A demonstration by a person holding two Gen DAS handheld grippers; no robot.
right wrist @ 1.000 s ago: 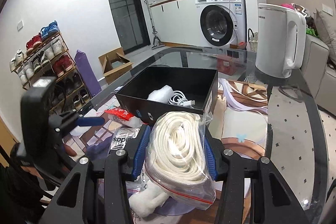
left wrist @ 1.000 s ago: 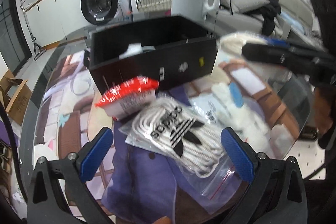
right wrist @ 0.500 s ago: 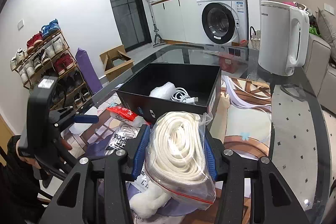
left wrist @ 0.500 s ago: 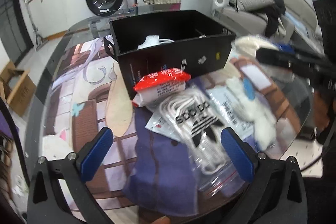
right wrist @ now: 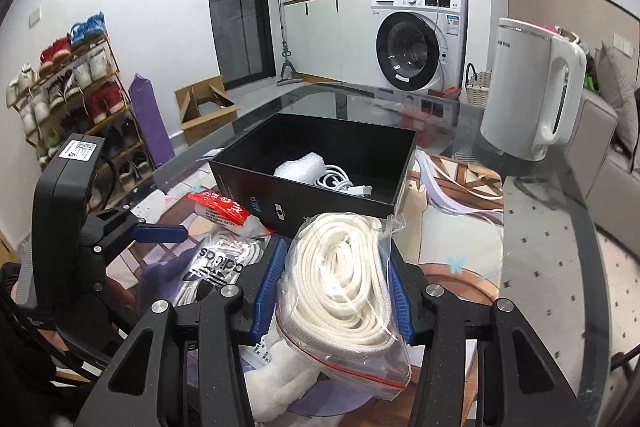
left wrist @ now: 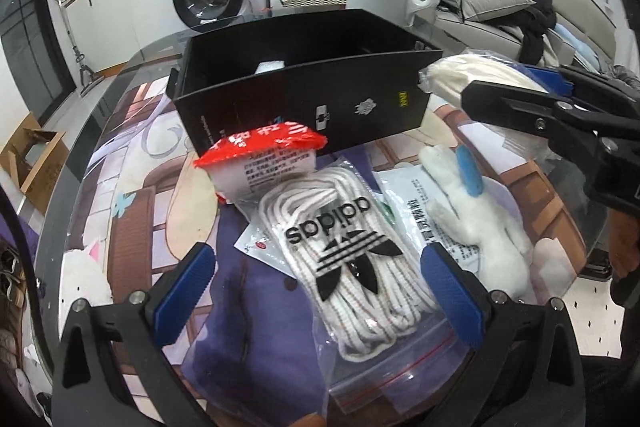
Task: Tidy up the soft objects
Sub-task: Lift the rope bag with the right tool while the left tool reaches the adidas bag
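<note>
The right gripper (right wrist: 332,291) has lifted slightly, clenched around a bagged coil of cream rope (right wrist: 344,283) just short of the black box (right wrist: 316,163) at the table's middle, ready to drop it in. The left gripper (left wrist: 320,291) has retreated, spread wide, hovering level over the Adidas lace bag (left wrist: 344,255).

The left gripper (left wrist: 320,283) hangs wide open above the bagged Adidas laces (left wrist: 352,267) on the counter (left wrist: 120,131). Beyond lie a red-topped packet (left wrist: 264,157) and black box (left wrist: 304,103); the right gripper (left wrist: 516,87) clamps a bagged rope (left wrist: 468,75).
</note>
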